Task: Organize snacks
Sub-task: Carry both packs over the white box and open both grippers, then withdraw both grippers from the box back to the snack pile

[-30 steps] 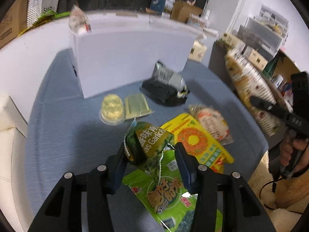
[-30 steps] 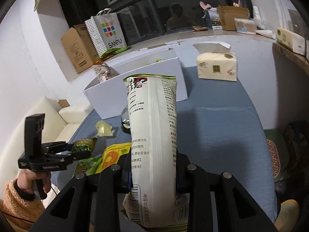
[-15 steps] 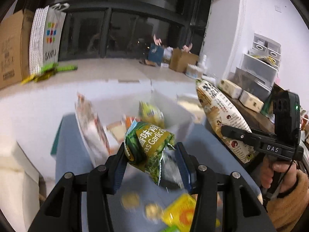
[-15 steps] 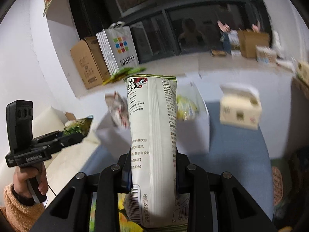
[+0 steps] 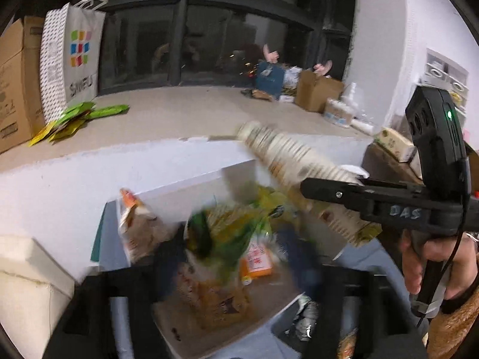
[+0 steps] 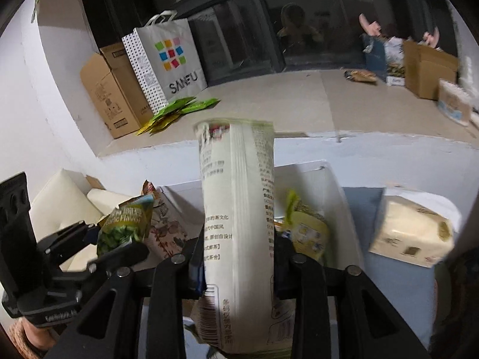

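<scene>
Snacks over the white box (image 6: 341,197): green pea bag (image 6: 125,224) between left fingers (image 6: 119,249), tall cream bag (image 6: 239,224) between right fingers (image 6: 194,266).

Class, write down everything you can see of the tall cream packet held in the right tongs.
The tall cream packet is a long, narrow pouch of what looks like glossy plastic film, with a vertical back seam, columns of small dark print, a barcode near the bottom and a green-edged top with a red-and-white logo. It stands nearly upright, clamped low down between the fingers of the right tongs, its upper part standing free in front of the white box of snacks. From the left wrist view it looks tilted and blurred.
</scene>
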Motion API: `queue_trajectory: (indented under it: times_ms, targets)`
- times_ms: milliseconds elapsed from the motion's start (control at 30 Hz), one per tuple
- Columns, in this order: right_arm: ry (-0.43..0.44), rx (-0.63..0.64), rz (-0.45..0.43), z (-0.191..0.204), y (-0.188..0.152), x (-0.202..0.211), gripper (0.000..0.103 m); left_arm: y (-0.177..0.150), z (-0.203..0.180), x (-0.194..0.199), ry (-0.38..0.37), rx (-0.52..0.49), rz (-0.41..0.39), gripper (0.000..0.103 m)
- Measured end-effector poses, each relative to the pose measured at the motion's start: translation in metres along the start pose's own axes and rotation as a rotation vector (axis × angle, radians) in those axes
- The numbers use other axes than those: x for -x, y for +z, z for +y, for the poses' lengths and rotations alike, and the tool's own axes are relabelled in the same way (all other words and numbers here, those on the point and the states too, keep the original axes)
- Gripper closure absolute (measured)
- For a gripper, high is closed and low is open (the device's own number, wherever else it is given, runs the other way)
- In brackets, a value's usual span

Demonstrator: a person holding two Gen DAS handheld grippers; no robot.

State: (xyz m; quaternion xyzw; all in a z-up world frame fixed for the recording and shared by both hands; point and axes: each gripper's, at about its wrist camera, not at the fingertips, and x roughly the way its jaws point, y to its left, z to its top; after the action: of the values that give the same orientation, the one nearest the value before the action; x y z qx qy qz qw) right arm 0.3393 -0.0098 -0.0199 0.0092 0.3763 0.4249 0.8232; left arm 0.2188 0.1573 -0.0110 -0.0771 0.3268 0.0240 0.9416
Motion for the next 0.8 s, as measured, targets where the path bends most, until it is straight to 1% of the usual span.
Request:
queue_trajectory:
  times_ms: [33,67,167,200,300,400,567,800]
  targets:
    - [0.009,-0.024,0.007,-0.002,0.001,-0.004,0.005,-0.002,0.003,0.0,0.021,-0.001,-0.005,0.0]
    - [0.009,-0.05,0.009,-0.005,0.001,-0.005,0.0,-0.004,0.006,0.001,0.041,-0.007,-0.018,0.0]
    - [0.035,-0.083,-0.014,-0.008,-0.002,-0.002,0.0,-0.01,0.015,0.004,0.049,0.01,-0.015,0.0]
    - [0.031,-0.078,-0.017,-0.007,-0.003,-0.001,0.0,-0.011,0.018,0.005,0.055,0.018,-0.011,0.0]
    - [-0.015,-0.032,-0.027,-0.001,-0.006,0.004,0.0,-0.014,0.022,0.011,0.065,0.031,-0.018,0.0]
    - [-0.015,-0.01,-0.034,0.003,-0.011,0.012,0.0,-0.017,0.019,0.018,0.057,0.026,-0.021,0.0]
    - [-0.016,0.046,-0.074,0.013,-0.028,0.039,0.0,-0.029,0.005,0.038,0.043,-0.013,-0.031,0.0]
    - [-0.019,0.152,-0.117,0.027,-0.067,0.091,0.0,-0.054,-0.014,0.074,0.009,-0.057,-0.065,0.0]
